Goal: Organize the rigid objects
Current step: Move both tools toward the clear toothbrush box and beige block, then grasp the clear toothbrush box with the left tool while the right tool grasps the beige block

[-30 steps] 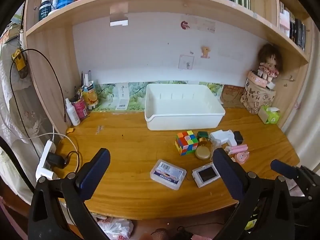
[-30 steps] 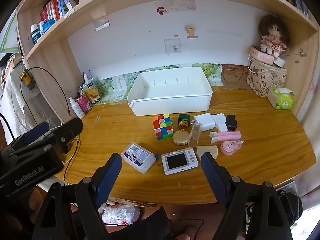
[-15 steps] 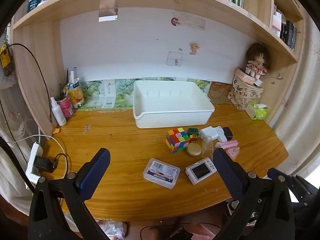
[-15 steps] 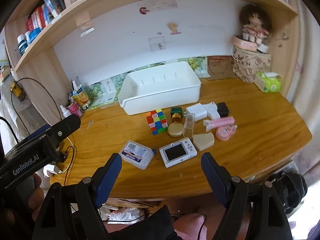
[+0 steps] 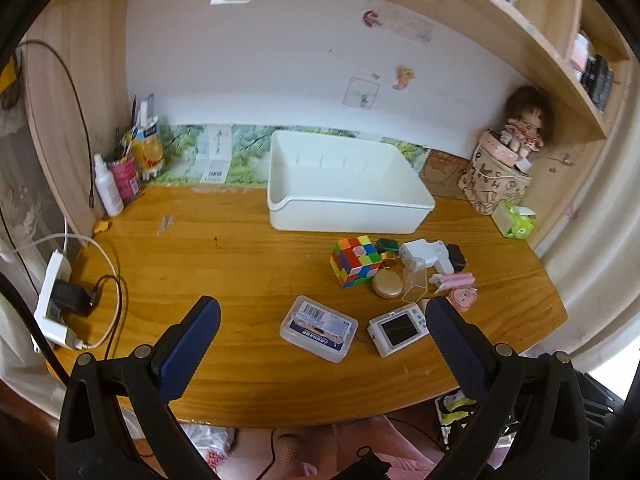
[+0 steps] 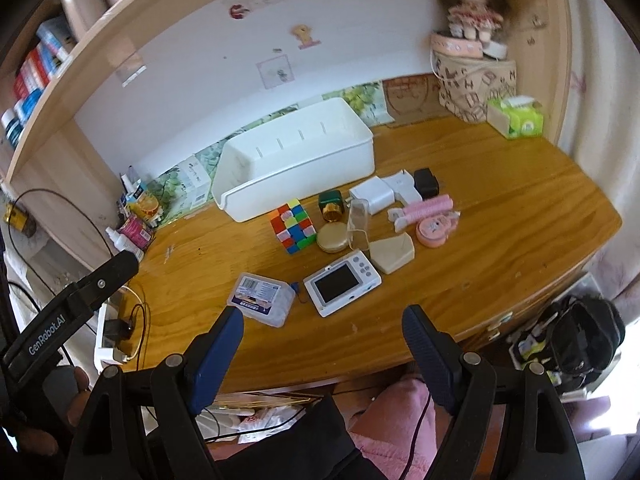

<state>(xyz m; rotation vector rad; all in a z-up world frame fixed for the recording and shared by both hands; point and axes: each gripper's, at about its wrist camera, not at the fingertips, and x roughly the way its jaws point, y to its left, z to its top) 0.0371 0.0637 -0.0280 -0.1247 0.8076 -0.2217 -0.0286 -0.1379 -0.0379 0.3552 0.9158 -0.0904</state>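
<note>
A smooth white plastic bin (image 5: 350, 184) sits at the wooden desk's (image 5: 224, 256) back, long axis running 9 to 3 o'clock; both the left gripper (image 5: 320, 332) and right gripper (image 6: 320, 334) hang wide open, empty (the right view has rolled clockwise since earlier), a glossy cube (image 5: 355, 260) at 12.

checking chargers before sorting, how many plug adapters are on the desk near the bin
2. A white plug adapter lies in front of the white bin, beside the green bottle. A black plug adapter lies further right, past the white gun-shaped gadget. Others may hide behind the clutter.
</note>
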